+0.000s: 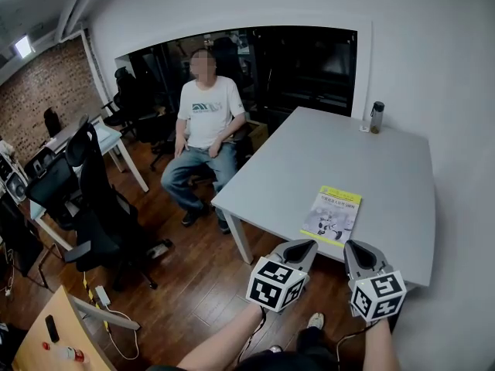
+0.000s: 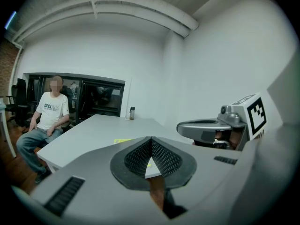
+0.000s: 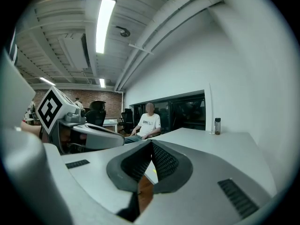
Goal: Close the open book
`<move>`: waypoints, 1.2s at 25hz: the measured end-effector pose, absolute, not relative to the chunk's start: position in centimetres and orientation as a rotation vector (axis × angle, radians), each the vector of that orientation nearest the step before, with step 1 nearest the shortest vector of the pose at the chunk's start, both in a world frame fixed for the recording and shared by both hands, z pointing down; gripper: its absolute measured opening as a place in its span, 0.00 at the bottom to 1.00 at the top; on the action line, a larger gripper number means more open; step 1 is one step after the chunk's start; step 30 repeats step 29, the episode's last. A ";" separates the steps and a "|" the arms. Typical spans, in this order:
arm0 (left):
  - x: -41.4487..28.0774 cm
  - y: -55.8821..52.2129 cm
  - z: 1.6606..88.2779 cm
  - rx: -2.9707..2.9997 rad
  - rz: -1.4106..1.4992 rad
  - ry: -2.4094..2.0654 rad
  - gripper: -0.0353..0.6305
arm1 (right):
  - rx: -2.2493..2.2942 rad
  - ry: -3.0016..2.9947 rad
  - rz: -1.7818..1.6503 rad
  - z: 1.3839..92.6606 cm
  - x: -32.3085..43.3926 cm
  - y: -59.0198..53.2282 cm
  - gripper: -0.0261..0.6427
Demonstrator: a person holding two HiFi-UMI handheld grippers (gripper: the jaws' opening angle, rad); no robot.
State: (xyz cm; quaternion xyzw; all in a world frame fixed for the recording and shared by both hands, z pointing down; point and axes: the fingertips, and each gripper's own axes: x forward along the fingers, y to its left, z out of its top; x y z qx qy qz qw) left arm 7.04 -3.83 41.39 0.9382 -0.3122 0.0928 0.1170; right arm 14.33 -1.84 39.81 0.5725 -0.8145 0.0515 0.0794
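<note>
The book lies flat near the tabletop's near edge, yellow-green cover up and showing a pale drawing. It looks closed already, so the task seems done, with nothing left but to draw away. The cover's print is too small to read. Both grippers hang just off that near edge, clear of the book. The left gripper and right gripper each have jaws pressed together on nothing. A bottle stands at the far edge.
</note>
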 end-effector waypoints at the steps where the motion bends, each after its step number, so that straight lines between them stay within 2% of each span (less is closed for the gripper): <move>1: 6.9 -3.4 41.2 2.751 0.269 -0.911 0.06 | 1.718 -2.437 0.148 39.5 14.2 -1.4 0.04; 30: 6.8 -0.9 39.1 2.819 0.247 -0.828 0.06 | 1.780 -2.447 0.093 37.2 13.0 0.9 0.04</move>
